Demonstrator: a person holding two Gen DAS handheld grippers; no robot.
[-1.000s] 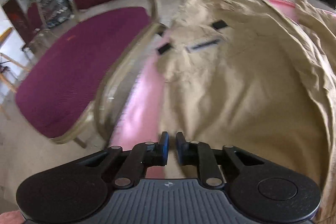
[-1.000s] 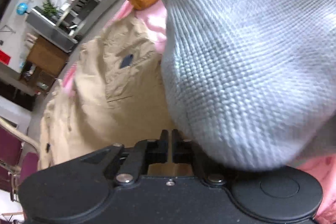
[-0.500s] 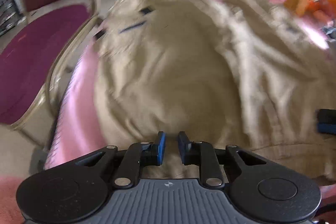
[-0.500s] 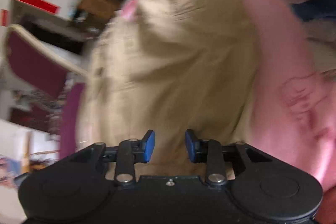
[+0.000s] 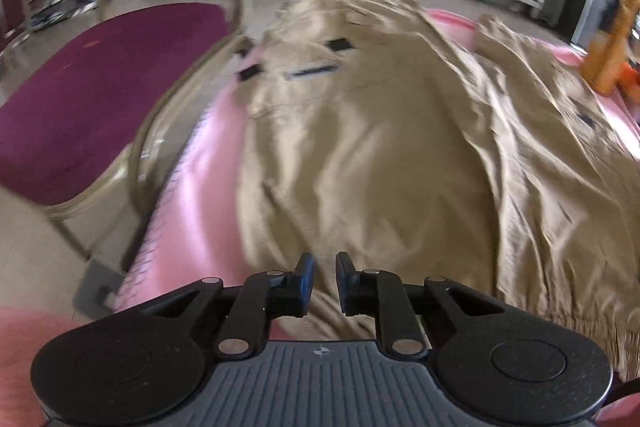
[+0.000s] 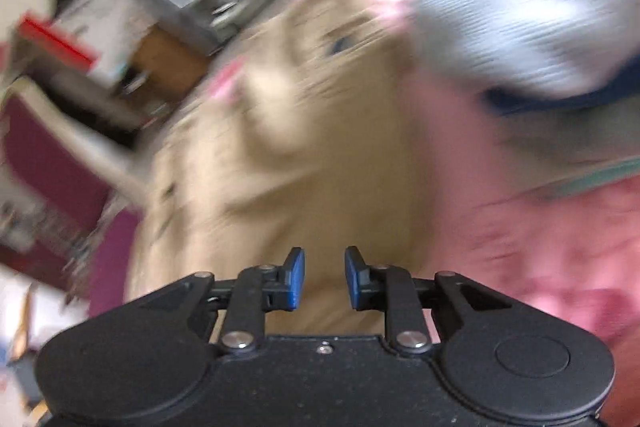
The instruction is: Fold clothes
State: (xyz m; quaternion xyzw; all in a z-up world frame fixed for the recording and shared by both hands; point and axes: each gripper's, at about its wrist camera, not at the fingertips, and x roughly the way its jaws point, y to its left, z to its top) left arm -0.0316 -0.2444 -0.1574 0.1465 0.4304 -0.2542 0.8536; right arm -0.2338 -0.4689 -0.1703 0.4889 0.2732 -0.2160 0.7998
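Tan trousers (image 5: 360, 147) lie spread lengthwise over the pink cover (image 5: 192, 195) — waistband end w/ dark belt loops at the far side, wrinkled, one leg ridged up toward the right. No crisp fold shows in either view; the cloth lies mostly opened out. That fits a garment laid flat for folding, or one mid-fold w/ a leg brought across — can't settle which from here.

Left gripper (image 5: 325, 269) sits low at the near hem, jaws a narrow gap apart, nothing pinched between them. Right gripper (image 6: 325, 267) — jaws apart a bit wider, also empty, over the trousers' near edge; that view is badly blurred, so details there are thin.

Around: grey knit garment (image 6: 520, 11) bunched at the right, w/ a dark blue edge under it, resting on the cover just beside the trousers — it crowds that side and could get in the way of a fold going across. An orange object (image 5: 612, 39) stands at the far right corner, shape unclear. Maroon chair (image 5: 100, 87) sits just off the left edge, close to the cover but clear of the cloth. Shelving in the bkgd, well apart.
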